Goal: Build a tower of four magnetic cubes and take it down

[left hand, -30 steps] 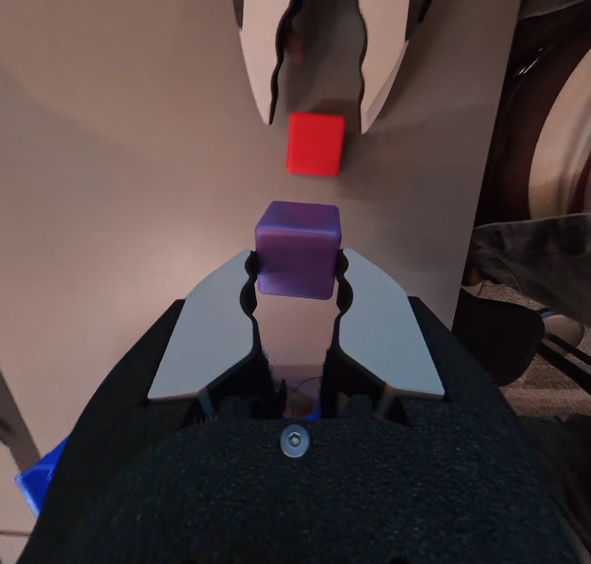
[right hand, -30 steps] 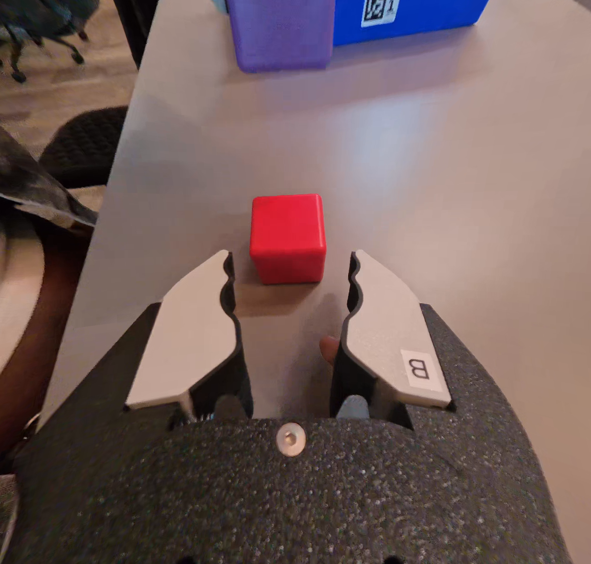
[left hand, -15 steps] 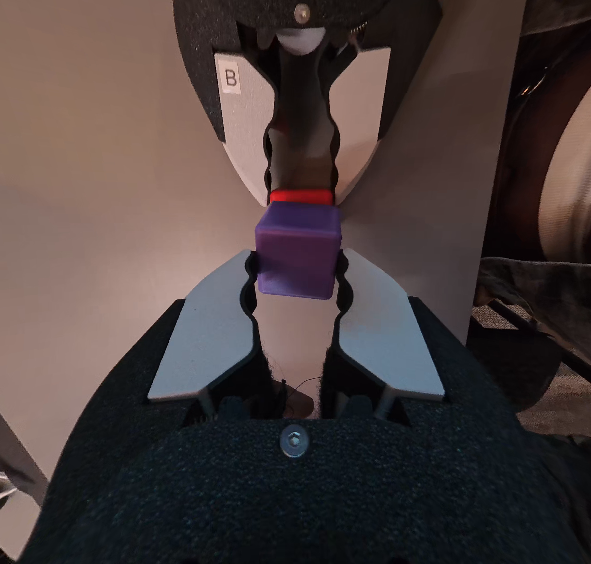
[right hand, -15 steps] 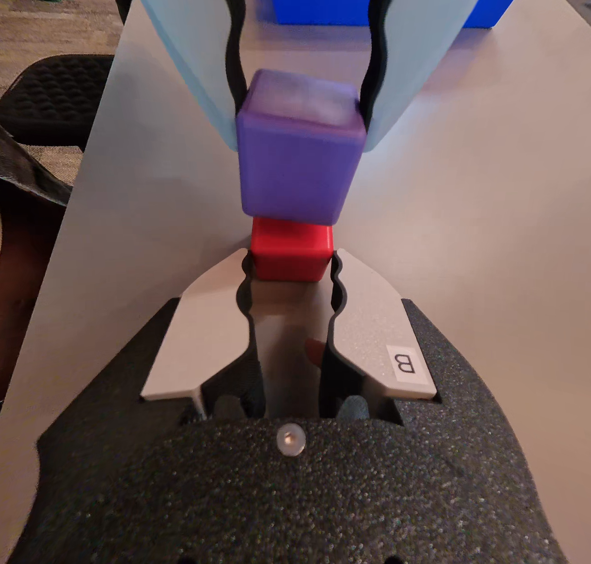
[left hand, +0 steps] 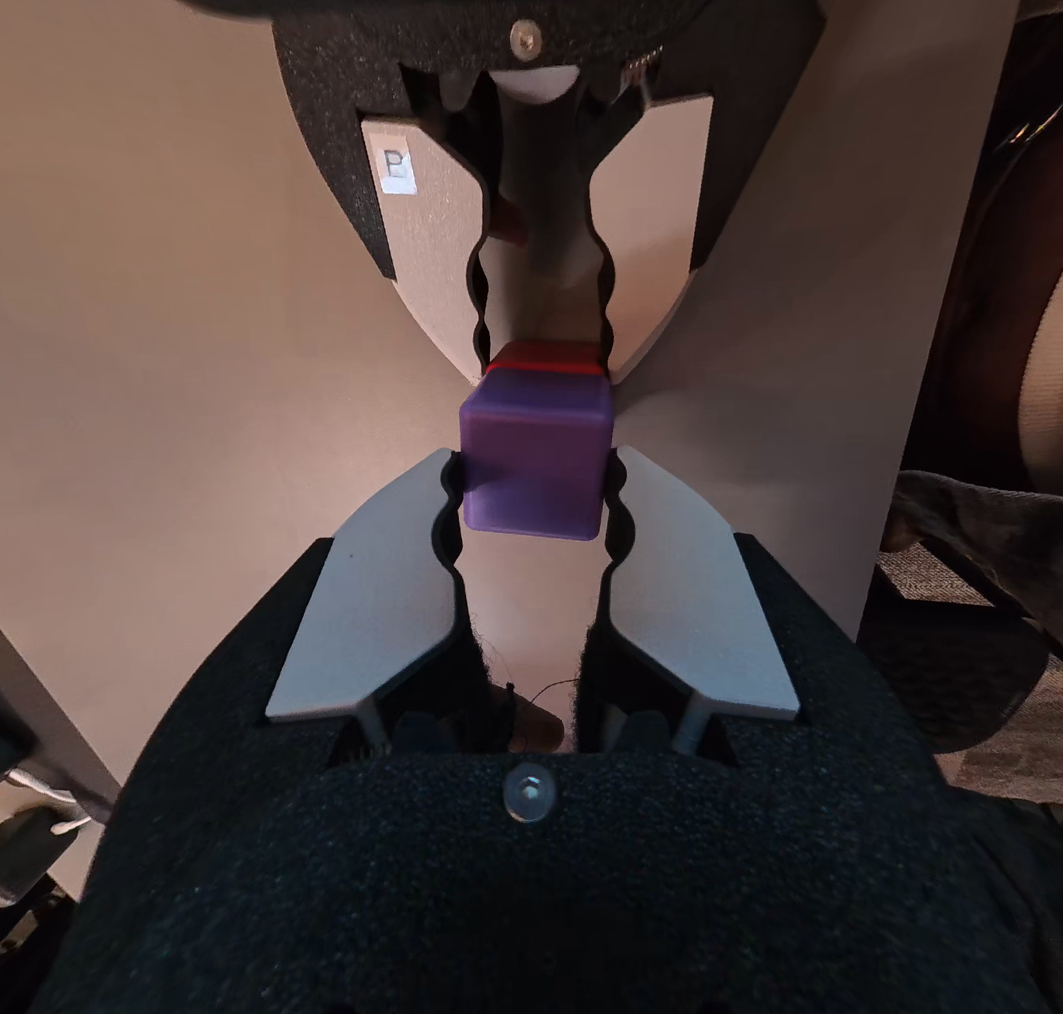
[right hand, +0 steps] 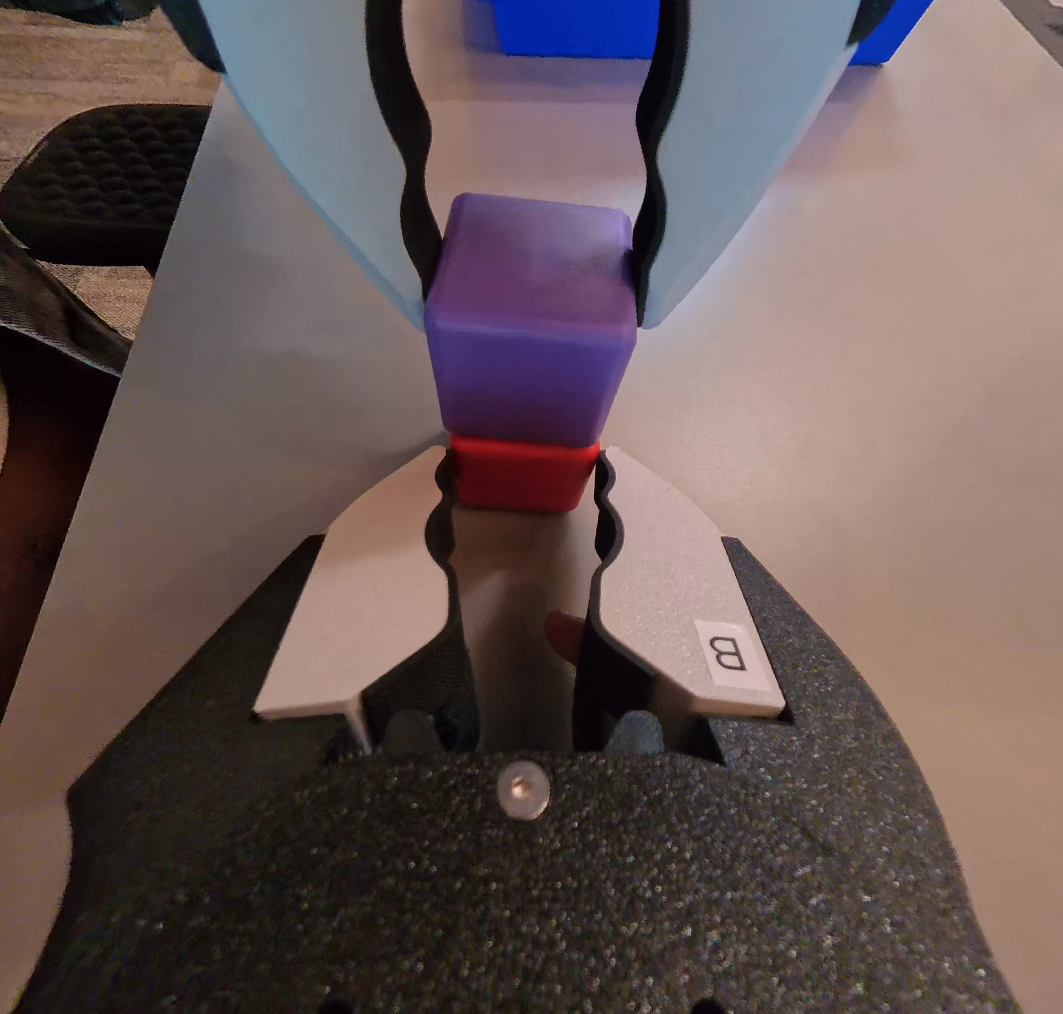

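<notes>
Left wrist view: left gripper (left hand: 532, 486) fingers pinch purple cube (left hand: 534, 463), stacked on red cube (left hand: 543, 356) (mostly hidden). Right wrist view: right gripper (right hand: 522, 477) fingers clamp the red cube (right hand: 520, 477) on the tabletop (right hand: 834, 353); purple cube (right hand: 526, 348) sits directly on top. Blue bin (right hand: 566, 2) behind.

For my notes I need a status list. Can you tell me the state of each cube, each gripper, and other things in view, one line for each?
Purple cube: stacked on the red cube, gripped at both sides.
Red cube: on the table, under the purple cube, gripped at both sides.
Left gripper: closed on the purple cube.
Right gripper: closed on the red cube.
Blue box: standing on the table, far end.
</notes>
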### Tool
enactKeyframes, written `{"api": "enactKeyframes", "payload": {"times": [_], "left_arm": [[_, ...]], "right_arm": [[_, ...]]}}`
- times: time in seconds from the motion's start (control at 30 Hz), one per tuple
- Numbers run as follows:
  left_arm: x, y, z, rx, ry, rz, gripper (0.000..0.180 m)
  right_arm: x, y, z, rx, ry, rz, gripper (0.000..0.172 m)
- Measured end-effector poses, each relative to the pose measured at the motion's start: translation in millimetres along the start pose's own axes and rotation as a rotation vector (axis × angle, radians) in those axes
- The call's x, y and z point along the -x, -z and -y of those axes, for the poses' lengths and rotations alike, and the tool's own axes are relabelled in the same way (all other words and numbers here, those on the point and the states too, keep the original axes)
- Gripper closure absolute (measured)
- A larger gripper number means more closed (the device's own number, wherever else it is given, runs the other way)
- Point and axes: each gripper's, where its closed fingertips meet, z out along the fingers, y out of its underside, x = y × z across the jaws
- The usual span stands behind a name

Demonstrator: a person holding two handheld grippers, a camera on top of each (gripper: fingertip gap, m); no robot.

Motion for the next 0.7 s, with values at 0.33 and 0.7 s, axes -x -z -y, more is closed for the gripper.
{"api": "enactKeyframes", "payload": {"times": [0.33, 0.7], "left_arm": [[0.5, -0.3, 2.2, -0.008, 0.026, 0.032, 0.133], [26.8, 69.8, -44.2, -0.343, 0.257, 0.176, 0.108]], "right_arm": [[-0.1, -0.8, -1.4, 0.011, 0.012, -0.002, 0.125], [-4.6, 2.2, -4.0, 0.013, 0.001, -0.016, 0.125]]}}
